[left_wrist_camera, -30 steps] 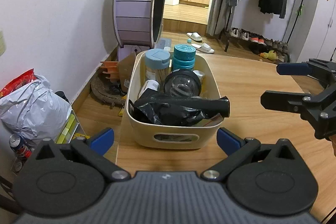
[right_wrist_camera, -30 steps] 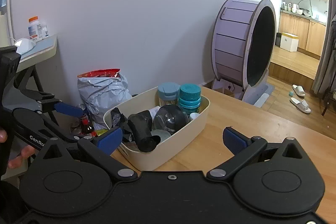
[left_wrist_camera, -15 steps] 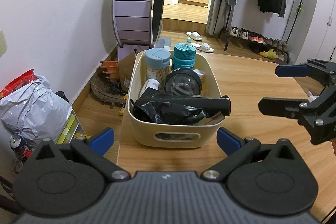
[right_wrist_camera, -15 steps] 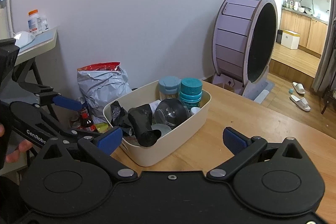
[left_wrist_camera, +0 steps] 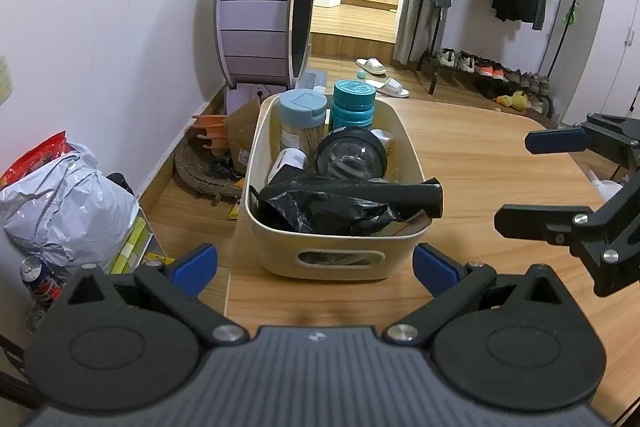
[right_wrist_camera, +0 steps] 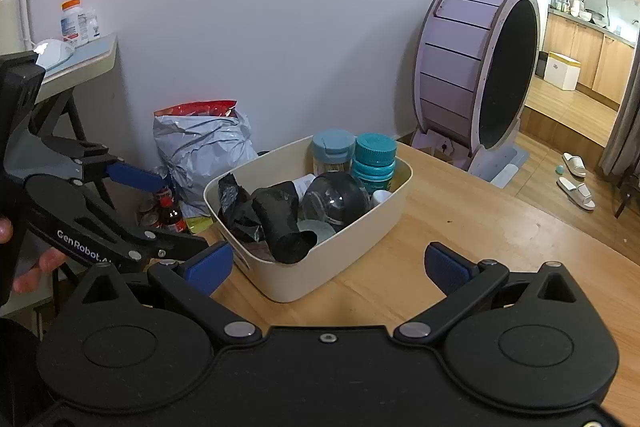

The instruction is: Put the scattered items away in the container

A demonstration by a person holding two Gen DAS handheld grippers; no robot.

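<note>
On the wooden surface (left_wrist_camera: 480,155), near its left edge: a cream container (left_wrist_camera: 340,259), already packed. Inside it, toward the far end, a pale-blue-lidded jar (left_wrist_camera: 302,107) upright beside a teal-capped bottle (left_wrist_camera: 354,97); in front of those, a clear dome with a black rim (left_wrist_camera: 350,157); at the near end, crumpled black plastic (left_wrist_camera: 320,207) and a black roll (left_wrist_camera: 404,193) poking over the container's right rim. Just short of the container's handle side, the left hand-held gripper (left_wrist_camera: 316,263), blue pads spread wide, empty. Right of the container and clear of it, the right hand-held gripper (left_wrist_camera: 536,179), fingers likewise apart, gripping nothing. Beyond the container, on the floor, a large purple wheel (left_wrist_camera: 260,23). Left of the container, below the surface, a grey plastic bag (left_wrist_camera: 68,203).
</note>
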